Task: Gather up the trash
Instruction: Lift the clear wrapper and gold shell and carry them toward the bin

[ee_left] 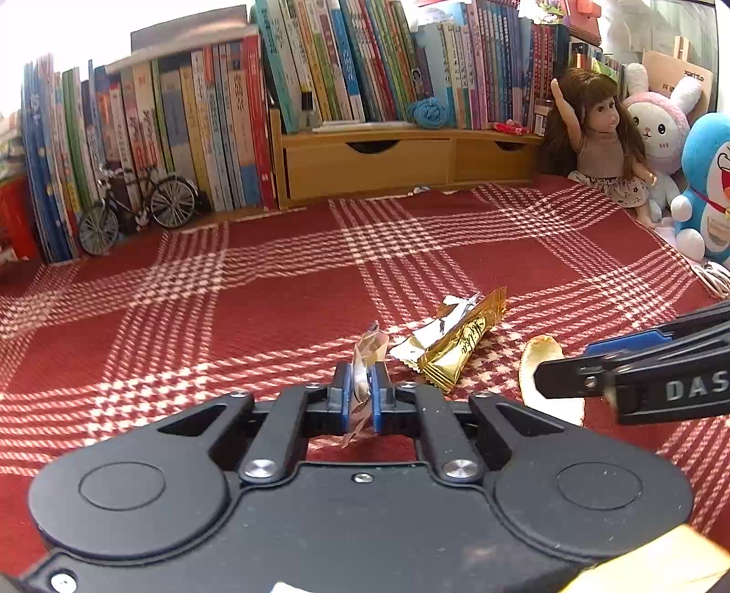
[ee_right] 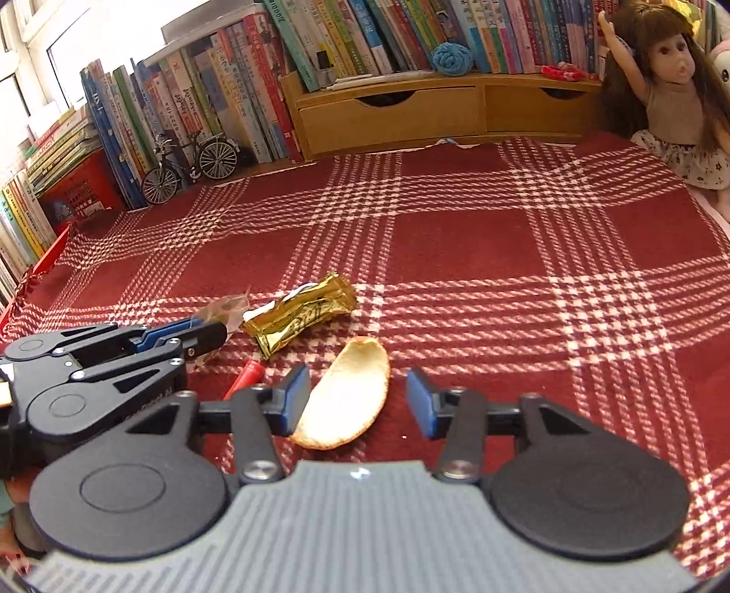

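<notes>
The left gripper (ee_left: 362, 387) sits at six o'clock in its own view, its blue pads pressed together on a crumpled clear wrapper (ee_left: 365, 360) whose upper end sticks up above the fingertips and whose lower end hangs below them. Just beyond it, toward one o'clock, a gold foil wrapper (ee_left: 461, 340) lies torn open on the red plaid cloth (ee_left: 228, 319), its silver inside showing at the ripped end. At three o'clock in the same view a pale fruit peel (ee_left: 545, 365) rests on the cloth, with the right gripper's black finger reaching in over it from the right edge. In the right wrist view the right gripper (ee_right: 358, 399) is spread wide, and the peel (ee_right: 346, 401) lies between its blue pads, its lower edge just beside the left pad and well clear of the right one; neither pad presses on it. At nine o'clock there, the left gripper (ee_right: 214, 337) pinches the clear wrapper (ee_right: 223, 310), and a red pen-like object (ee_right: 248, 378) lies partly hidden below it. The gold wrapper (ee_right: 301, 314) lies at eleven o'clock from the peel. Farther back stand a model bicycle (ee_right: 189, 166) at ten o'clock, a wooden drawer shelf (ee_right: 392, 114) at twelve o'clock under rows of books (ee_right: 365, 32), and a long-haired doll (ee_right: 675, 91) at two o'clock.
</notes>
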A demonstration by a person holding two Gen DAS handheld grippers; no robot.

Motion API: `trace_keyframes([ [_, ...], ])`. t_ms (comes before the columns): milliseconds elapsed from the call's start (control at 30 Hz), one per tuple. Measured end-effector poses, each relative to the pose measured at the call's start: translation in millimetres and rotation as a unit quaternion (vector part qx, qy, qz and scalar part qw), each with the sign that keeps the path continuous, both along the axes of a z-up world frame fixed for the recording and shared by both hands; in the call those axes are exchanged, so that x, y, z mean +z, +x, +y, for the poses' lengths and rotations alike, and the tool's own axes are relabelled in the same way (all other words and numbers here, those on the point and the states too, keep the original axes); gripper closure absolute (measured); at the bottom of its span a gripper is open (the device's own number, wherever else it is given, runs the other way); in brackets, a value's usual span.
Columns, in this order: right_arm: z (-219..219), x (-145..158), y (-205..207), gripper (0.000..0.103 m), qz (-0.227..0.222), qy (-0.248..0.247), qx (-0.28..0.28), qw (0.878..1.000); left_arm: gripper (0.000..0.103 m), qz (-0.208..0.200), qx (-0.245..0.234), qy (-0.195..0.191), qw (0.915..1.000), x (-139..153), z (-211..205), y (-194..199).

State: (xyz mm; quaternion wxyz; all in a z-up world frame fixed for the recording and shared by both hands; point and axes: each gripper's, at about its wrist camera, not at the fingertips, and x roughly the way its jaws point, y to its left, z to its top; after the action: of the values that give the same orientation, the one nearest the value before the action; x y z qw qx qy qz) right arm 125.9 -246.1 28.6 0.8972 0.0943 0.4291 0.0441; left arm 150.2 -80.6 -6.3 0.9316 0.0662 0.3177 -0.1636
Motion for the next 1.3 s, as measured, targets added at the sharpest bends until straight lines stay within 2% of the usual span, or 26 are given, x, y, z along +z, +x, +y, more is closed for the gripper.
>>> trace_keyframes([
  [100, 14, -5, 2, 0.035, 0.003, -0.017, 0.013, 1.0, 0.095, -0.011, 0.002, 0.005, 0.9999, 6, 6, -7],
  [200, 29, -13, 4, 0.03, 0.009, -0.055, 0.025, 0.998, 0.095, -0.021, 0.002, 0.005, 0.9998, 11, 12, -14],
  [300, 42, -22, 1, 0.028, 0.001, -0.087, 0.041, 0.995, 0.095, -0.019, 0.001, -0.01, 0.9998, 17, 20, -20],
  [333, 45, -23, -1, 0.035, -0.004, -0.095, 0.048, 0.994, 0.095, -0.019, 0.0, -0.015, 0.9997, 18, 22, -22],
  [367, 46, -22, -4, 0.038, -0.01, -0.097, 0.052, 0.994, 0.095, -0.02, 0.0, -0.019, 0.9996, 20, 24, -25],
  [433, 43, -19, -9, 0.06, -0.016, -0.081, 0.054, 0.995, 0.095, -0.024, -0.003, -0.026, 0.9994, 25, 29, -33],
  [600, 31, -13, -19, 0.065, -0.021, -0.055, 0.052, 0.997, 0.095, -0.028, -0.011, -0.044, 0.9986, 35, 36, -49],
  [633, 30, -12, -21, 0.076, -0.022, -0.055, 0.053, 0.997, 0.095, -0.028, -0.013, -0.048, 0.9984, 37, 37, -53],
  [667, 29, -10, -24, 0.079, -0.023, -0.053, 0.054, 0.997, 0.095, -0.029, -0.015, -0.051, 0.9982, 38, 38, -57],
  [867, 27, 0, -42, 0.081, -0.025, -0.045, 0.068, 0.996, 0.095, -0.027, -0.026, -0.061, 0.9974, 44, 44, -83],
  [967, 28, 4, -52, 0.059, -0.025, -0.048, 0.081, 0.995, 0.095, -0.031, -0.03, -0.063, 0.997, 47, 48, -95],
  [1033, 29, 4, -52, 0.039, -0.03, -0.058, 0.074, 0.995, 0.095, -0.032, -0.031, -0.064, 0.997, 47, 50, -100],
  [1167, 29, -2, -41, 0.033, -0.034, -0.073, 0.067, 0.994, 0.094, -0.03, -0.031, -0.065, 0.997, 46, 54, -107],
  [1233, 31, -8, -33, 0.024, -0.033, -0.087, 0.068, 0.993, 0.094, -0.029, -0.029, -0.066, 0.997, 46, 56, -107],
  [1300, 31, -15, -27, 0.024, -0.029, -0.093, 0.069, 0.993, 0.094, -0.027, -0.026, -0.068, 0.997, 45, 59, -107],
])
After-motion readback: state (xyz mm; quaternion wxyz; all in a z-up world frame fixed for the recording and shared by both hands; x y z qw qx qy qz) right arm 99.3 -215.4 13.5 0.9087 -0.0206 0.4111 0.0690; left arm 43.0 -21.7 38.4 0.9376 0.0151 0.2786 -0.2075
